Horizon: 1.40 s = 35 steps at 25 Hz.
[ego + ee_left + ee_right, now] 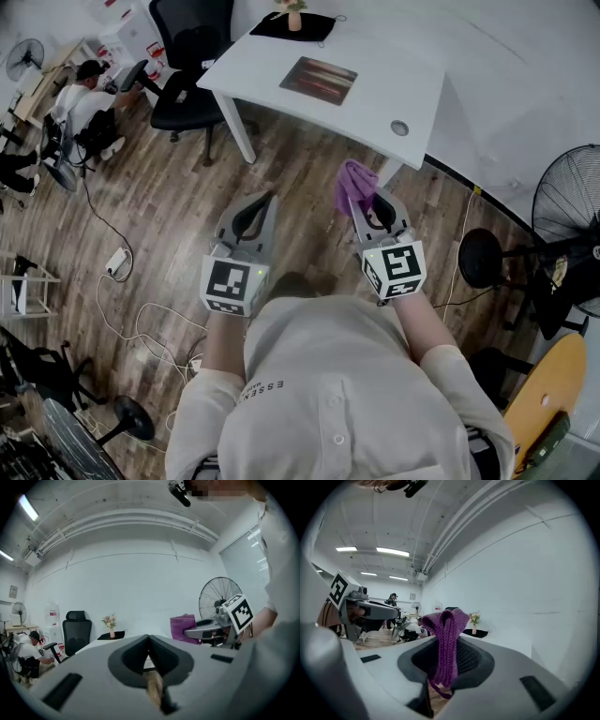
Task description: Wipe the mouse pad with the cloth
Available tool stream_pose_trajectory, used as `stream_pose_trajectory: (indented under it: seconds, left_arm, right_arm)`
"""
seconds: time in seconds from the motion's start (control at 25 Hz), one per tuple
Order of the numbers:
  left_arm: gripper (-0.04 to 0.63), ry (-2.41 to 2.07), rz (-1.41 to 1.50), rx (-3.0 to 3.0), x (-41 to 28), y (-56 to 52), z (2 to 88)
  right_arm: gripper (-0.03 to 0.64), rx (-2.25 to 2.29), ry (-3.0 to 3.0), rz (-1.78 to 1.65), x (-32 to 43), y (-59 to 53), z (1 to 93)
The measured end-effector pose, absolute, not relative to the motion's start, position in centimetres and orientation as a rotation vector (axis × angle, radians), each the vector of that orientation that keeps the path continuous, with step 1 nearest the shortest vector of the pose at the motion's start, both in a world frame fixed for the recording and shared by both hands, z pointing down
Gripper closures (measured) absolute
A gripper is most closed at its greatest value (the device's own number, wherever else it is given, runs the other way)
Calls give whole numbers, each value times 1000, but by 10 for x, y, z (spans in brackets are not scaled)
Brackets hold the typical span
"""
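Observation:
A dark mouse pad (320,80) with a brownish print lies on the white table (281,58) ahead of me. A purple cloth (354,185) is pinched in my right gripper (364,207), which is shut on it; the cloth (445,644) sticks up between the jaws in the right gripper view. My left gripper (263,202) is held beside it over the wooden floor, jaws closed with nothing between them (149,641). Both grippers are well short of the table. In the left gripper view the right gripper (206,631) and the cloth (183,627) show at the right.
A small vase with flowers (294,13) stands on a black mat (292,26) at the table's far end. A black office chair (185,66) stands left of the table. A person (80,98) crouches at far left. A floor fan (572,202) stands right. Cables (141,319) lie on the floor.

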<state>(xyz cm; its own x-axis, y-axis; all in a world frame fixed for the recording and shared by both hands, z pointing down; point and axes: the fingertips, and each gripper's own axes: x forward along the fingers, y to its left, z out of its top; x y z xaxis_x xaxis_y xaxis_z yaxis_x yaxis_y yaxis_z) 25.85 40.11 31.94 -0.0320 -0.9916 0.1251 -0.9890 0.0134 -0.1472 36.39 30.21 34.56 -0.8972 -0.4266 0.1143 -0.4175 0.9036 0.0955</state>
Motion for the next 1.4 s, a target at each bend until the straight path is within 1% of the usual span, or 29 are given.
stream_pose_trajectory:
  seconds: [0.8,1.12,1.4]
  left_arm:
    - [595,2218,-335,-2236,255,376,336]
    - [595,2220,-355,-2278,212,339,359]
    - [595,2142,-354,-2347,138,278,356]
  right_arm:
    - [526,670,-2901,26,361,276,369]
    - [526,672,-2860,50,319,241,392]
    - [526,777,-2824,76,255,181,390]
